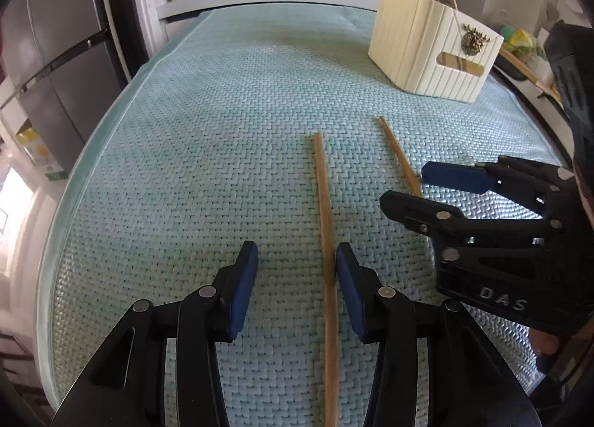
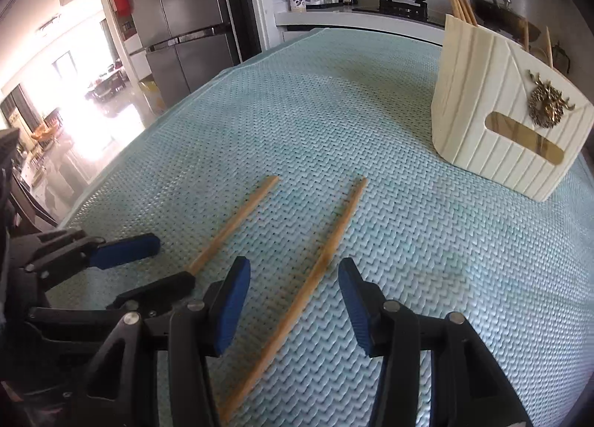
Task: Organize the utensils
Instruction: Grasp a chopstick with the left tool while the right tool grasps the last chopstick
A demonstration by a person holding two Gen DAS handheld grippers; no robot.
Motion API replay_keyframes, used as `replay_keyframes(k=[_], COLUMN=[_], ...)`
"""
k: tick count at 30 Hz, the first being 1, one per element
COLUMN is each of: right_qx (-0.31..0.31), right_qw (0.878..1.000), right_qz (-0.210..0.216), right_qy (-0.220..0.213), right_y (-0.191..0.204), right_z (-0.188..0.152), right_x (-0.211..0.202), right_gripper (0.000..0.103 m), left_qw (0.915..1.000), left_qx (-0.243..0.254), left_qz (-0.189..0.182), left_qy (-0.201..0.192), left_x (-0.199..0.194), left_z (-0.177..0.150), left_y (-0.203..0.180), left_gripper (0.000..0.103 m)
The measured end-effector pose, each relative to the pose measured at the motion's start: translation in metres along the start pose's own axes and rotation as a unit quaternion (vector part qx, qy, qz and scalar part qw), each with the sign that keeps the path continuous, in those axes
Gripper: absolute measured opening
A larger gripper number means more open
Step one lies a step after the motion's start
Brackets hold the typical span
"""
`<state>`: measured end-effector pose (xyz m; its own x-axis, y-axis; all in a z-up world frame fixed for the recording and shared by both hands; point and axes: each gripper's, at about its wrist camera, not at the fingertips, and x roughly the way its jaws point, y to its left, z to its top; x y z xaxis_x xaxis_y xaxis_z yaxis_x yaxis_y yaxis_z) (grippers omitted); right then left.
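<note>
Now two chopsticks lay flat and apart on the woven mat [image 1: 185, 167]: one chopstick [image 1: 326, 252] touched the inner pad of the left gripper [image 1: 297, 289], the other chopstick [image 2: 308, 278] lay between the right gripper [image 2: 295, 300] fingers. Both jaws stood apart. A cream holder [image 2: 482, 122] stood farther back on the surface

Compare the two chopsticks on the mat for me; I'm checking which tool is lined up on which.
The left chopstick lies between the open fingers of the left tool, close against its right finger; the right chopstick lies midway between the open fingers of the right tool. The right chopstick lies nearer the cream utensil holder. Both are plain wood, flat on the green woven mat, ungripped.
</note>
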<state>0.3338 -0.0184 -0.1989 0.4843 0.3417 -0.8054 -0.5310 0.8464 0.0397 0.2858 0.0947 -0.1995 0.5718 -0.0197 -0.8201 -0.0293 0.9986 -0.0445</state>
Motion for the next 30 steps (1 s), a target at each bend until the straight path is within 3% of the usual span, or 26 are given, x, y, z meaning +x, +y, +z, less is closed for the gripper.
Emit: replay_keyframes(k=[2,7,16,19,21,23,25,30], right_qx=[-0.020,-0.003,0.013,0.042,0.063,0.071,0.078,0.096], right_qw=[0.999,0.998,0.998,0.997,0.997,0.996,0.996,0.995], right_qz=[-0.035,-0.061,-0.060,-0.055,-0.050,-0.048,-0.050,-0.026], right_qy=[0.001,0.012,0.026,0.020,0.014,0.011,0.012,0.008], right_y=[0.000,-0.026,-0.045,-0.050,-0.058,-0.063,-0.067,-0.080], right_z=[-0.002,-0.013,-0.005,-0.003,0.000,0.005,0.009,0.020], right_x=[0.002,-0.011,-0.007,-0.002,0.001,0.003,0.007,0.016], right_gripper=[0.044,0.037,0.031,0.031,0.029,0.026,0.016,0.006], left_qw=[0.9999,0.9997,0.9983,0.9981,0.9974,0.9971,0.9960,0.9950], left_qx=[0.002,0.003,0.010,0.012,0.009,0.000,-0.013,-0.026], left_qz=[-0.010,-0.025,-0.053,-0.055,-0.063,-0.067,-0.079,-0.091], left_qy=[0.002,0.002,0.023,0.027,0.032,0.035,0.039,0.033], left_x=[0.002,0.011,0.029,0.032,0.035,0.038,0.041,0.043], left_z=[0.003,0.016,0.043,0.048,0.051,0.055,0.058,0.061], left_y=[-0.001,-0.003,-0.006,-0.007,-0.007,-0.004,0.001,0.008], left_gripper=[0.046,0.046,0.043,0.035,0.017,0.008,0.006,0.005])
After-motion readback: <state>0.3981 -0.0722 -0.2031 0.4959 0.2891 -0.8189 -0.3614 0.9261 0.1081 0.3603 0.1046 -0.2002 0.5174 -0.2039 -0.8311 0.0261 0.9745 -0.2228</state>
